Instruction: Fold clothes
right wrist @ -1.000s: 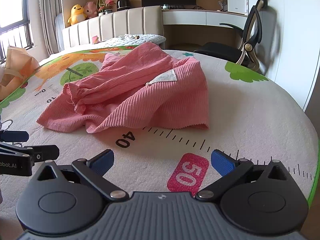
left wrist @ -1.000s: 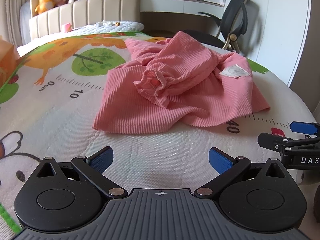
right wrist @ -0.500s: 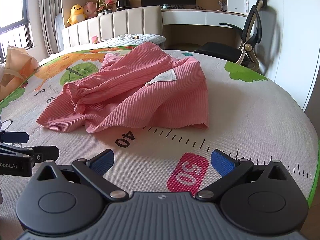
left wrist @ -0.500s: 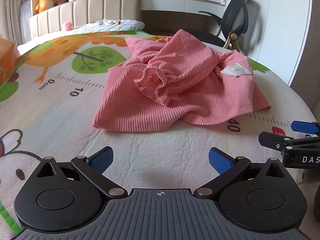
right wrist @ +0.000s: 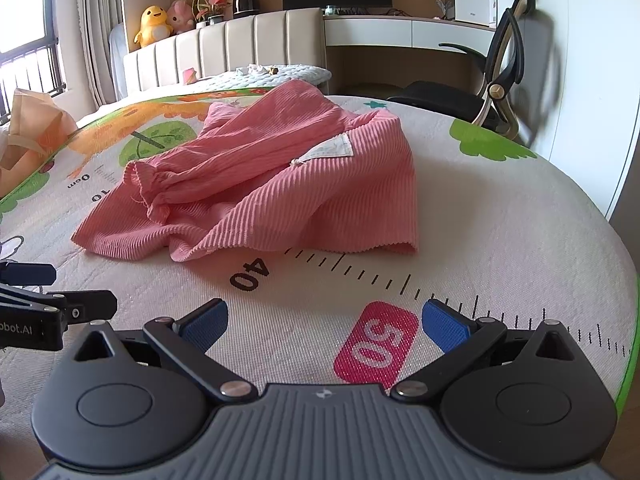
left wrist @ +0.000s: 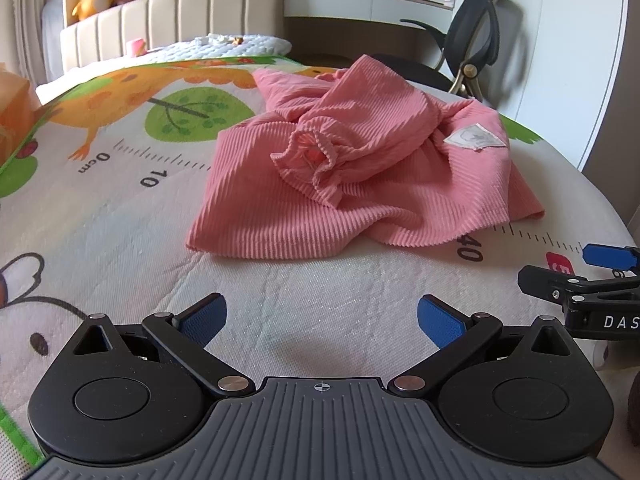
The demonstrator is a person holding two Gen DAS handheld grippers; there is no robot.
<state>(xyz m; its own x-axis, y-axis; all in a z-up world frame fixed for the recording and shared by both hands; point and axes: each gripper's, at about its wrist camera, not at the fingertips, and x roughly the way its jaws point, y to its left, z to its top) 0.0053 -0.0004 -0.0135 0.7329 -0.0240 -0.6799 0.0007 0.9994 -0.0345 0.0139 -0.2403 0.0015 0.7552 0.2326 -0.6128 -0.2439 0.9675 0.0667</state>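
Note:
A crumpled pink ribbed garment (left wrist: 360, 168) (right wrist: 272, 192) lies in a heap on the printed play mat (left wrist: 120, 216) (right wrist: 500, 248), with a white label (left wrist: 474, 138) (right wrist: 330, 148) showing on top and a gathered cuff (left wrist: 310, 156) (right wrist: 150, 188) bunched toward the left. My left gripper (left wrist: 322, 320) is open, low over the mat just short of the garment's near hem. My right gripper (right wrist: 325, 322) is open too, above the ruler print near the pink "50" mark (right wrist: 376, 350), nothing between its fingers. Each gripper shows at the edge of the other's view.
The mat's rounded right edge (right wrist: 624, 320) drops off close to my right gripper. An office chair (right wrist: 492, 92) and white desk (right wrist: 400, 32) stand behind, with a padded headboard (right wrist: 240, 44) and plush toys (right wrist: 154, 22). An orange bag (right wrist: 36, 120) sits at far left.
The left wrist view has shifted slightly; the garment sits a little lower and nearer than before. The right gripper and the garment itself have barely moved. Both grippers stay open.

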